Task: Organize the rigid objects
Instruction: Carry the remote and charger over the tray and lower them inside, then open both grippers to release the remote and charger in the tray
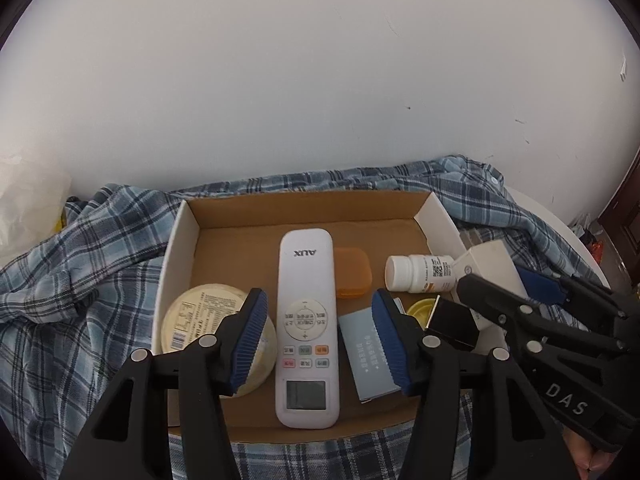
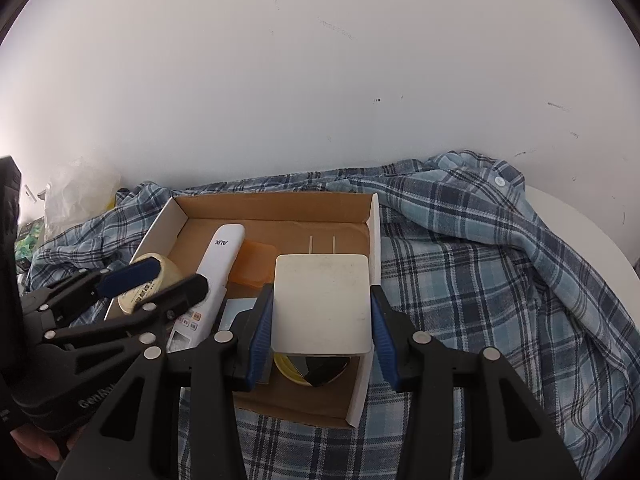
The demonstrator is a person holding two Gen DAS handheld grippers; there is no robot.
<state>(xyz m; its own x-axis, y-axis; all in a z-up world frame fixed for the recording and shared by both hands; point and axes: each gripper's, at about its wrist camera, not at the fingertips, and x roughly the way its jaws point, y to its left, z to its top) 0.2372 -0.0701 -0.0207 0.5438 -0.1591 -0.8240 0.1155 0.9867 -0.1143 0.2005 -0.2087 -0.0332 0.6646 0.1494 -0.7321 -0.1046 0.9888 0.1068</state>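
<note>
A shallow cardboard box [image 1: 180, 240] [image 2: 374, 240] lies on a blue plaid shirt. In it lie a white AUX remote [image 1: 307, 304] [image 2: 216, 276], an orange case [image 1: 354, 272] [image 2: 254, 266], a round yellow tub [image 1: 200, 316] [image 2: 160, 276], a white pill bottle [image 1: 420, 273], a grey-blue card box [image 1: 366, 356], a yellow lid [image 1: 420, 307] and a small black box [image 1: 452, 322]. My left gripper [image 1: 318, 340] [image 2: 160, 280] is open above the remote. My right gripper [image 2: 322, 332] is shut on a white plug adapter [image 2: 322, 304] [image 1: 490, 264] over the box's right end.
The plaid shirt [image 1: 80, 280] [image 2: 480, 280] covers a round white table [image 2: 568, 216] against a white wall. A clear plastic bag [image 2: 76, 196] [image 1: 28, 200] sits at the far left. A dark door frame [image 1: 628, 208] is at the far right.
</note>
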